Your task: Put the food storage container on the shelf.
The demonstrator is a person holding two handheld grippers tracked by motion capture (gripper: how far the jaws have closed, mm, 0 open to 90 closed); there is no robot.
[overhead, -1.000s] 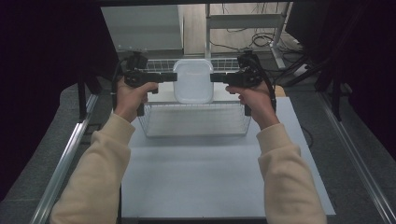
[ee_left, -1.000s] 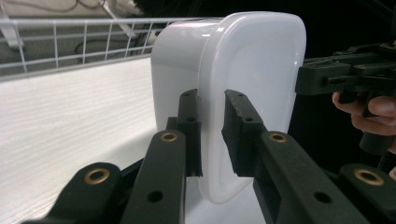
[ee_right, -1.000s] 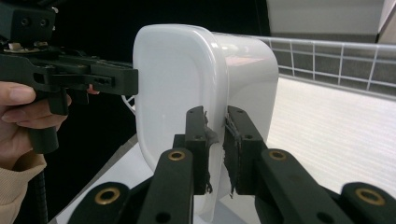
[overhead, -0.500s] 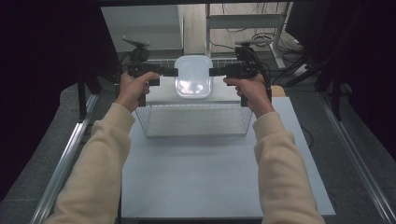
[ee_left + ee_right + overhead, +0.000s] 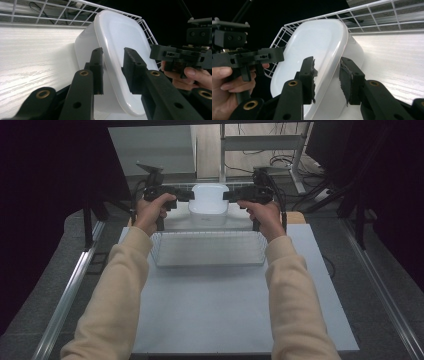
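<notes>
Between each claw's parted jaws sits the white container's (image 5: 208,205) rim.

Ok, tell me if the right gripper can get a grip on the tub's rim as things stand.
Probably yes: the right gripper already straddles the tub rim, jaws just opened, pads off it. Nothing sits between; the basket wire stands clear behind.

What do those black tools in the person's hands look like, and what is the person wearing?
Each hand holds a black gripper: the left gripper and right gripper have pistol-style handles and two blocky black jaws with brass-ringed holes along their arms. A grey plate tops the left one, and dark cables trail from both. The person wears cream long sleeves.
</notes>
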